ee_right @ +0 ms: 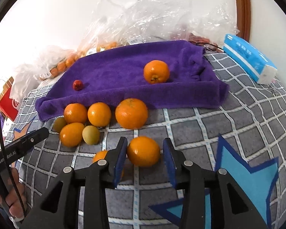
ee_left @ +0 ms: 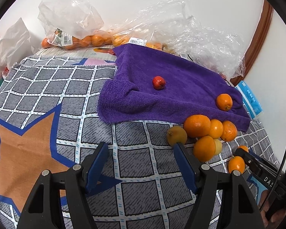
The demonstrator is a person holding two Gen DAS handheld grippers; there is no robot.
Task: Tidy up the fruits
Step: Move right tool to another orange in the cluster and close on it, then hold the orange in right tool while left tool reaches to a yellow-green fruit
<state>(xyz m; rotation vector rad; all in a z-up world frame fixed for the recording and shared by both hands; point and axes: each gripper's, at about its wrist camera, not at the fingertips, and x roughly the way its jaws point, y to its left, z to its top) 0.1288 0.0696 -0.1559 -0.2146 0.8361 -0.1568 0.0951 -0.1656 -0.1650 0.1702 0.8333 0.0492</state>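
- Your right gripper (ee_right: 145, 150) has its fingers spread around an orange (ee_right: 143, 151) on the checked blanket (ee_right: 228, 126), not clamping.
- Your left gripper (ee_left: 141, 150) gapes empty.
- Purple towel (ee_right: 114, 72) carries another orange (ee_right: 156, 71) and a red fruit (ee_right: 77, 85).

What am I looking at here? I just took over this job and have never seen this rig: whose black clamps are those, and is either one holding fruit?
No robot arm: a person holds a two-finger clamp in each hand, each with a fisheye camera looking along its blue fingers.

The left view shows the left gripper, open over the checked cloth, holding nothing.

The right view shows the right gripper, open, its fingers on either side of an orange on the cloth, not yet closed on it.

Ahead lies a purple towel with one orange and a small red fruit on it. A cluster of loose oranges sits against the towel's near edge. Behind are plastic bags of fruit and a blue tissue pack.
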